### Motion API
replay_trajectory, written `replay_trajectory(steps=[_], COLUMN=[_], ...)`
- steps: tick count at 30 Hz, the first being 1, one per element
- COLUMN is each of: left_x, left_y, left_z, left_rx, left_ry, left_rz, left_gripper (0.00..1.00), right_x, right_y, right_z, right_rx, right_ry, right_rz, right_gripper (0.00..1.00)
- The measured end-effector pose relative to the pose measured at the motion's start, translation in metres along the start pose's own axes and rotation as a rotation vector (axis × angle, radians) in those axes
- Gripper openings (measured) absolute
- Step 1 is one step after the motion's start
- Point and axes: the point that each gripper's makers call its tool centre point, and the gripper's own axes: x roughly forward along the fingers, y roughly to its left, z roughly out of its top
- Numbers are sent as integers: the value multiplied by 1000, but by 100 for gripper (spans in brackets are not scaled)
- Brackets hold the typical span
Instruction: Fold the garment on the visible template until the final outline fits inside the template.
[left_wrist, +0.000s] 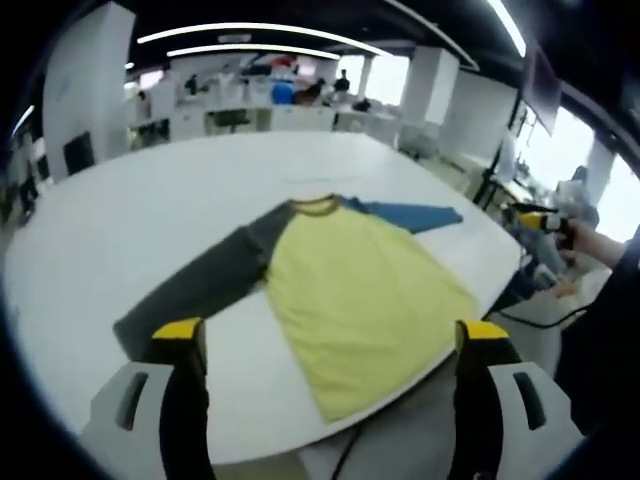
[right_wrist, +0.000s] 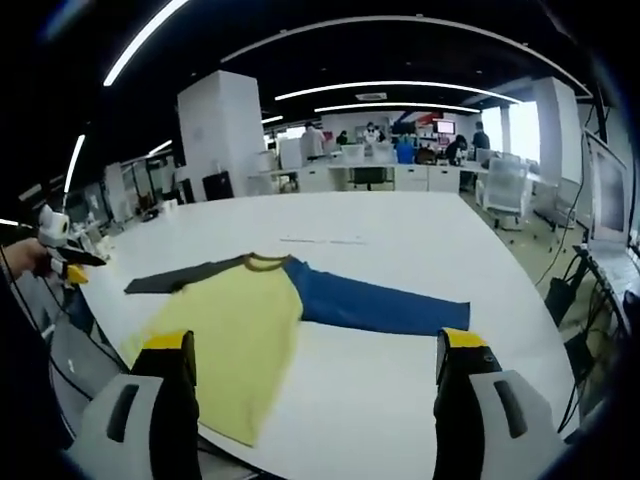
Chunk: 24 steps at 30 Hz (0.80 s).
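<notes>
While the shirt (left_wrist: 360, 295) lies flat and unfolded on the white table (left_wrist: 150, 210), folding looks not yet begun. Left gripper view: left claw (left_wrist: 330, 335) wide, empty, above the hem; yellow body, grey sleeve spread out. Right gripper view: right claw (right_wrist: 315, 350) wide, empty; blue sleeve (right_wrist: 375, 305) stretched sideways. Next, probably: grip a sleeve, fold inward.

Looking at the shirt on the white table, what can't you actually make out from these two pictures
- Template: faint marks beyond the collar in the right gripper view, too small to read as an outline.
- Shirt hem: in the left gripper view it reaches the table edge; whether it overhangs is unclear.
- Grey sleeve cuff: the left gripper partly covers it there.
- Right gripper: nothing between the spread jaws; the shirt's yellow corner lies behind one jaw.
</notes>
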Motion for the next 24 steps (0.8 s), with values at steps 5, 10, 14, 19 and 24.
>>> replay_trajectory(steps=[5,10,14,19,24], left_x=[2,4,7,12,20], left_y=[2,2,1,0,-3], left_z=[0,-3,-2,2,5], left_rx=[-5,-13,-9,-6,-6], left_ry=[3,14,24,27,32], left_rz=[4,7,9,13,12], left_gripper=[99,99,99,99,99], right_x=[5,10,16,27,40], right_y=[-4,-11,-19,-36,-57], right_z=[-2,-7,-11,-15,-12], right_rx=[0,17,21,9,-10], right_ry=[11,23,36,57,66], right_rz=[4,0,-3,-18,-31], right_gripper=[99,96,96,94,86])
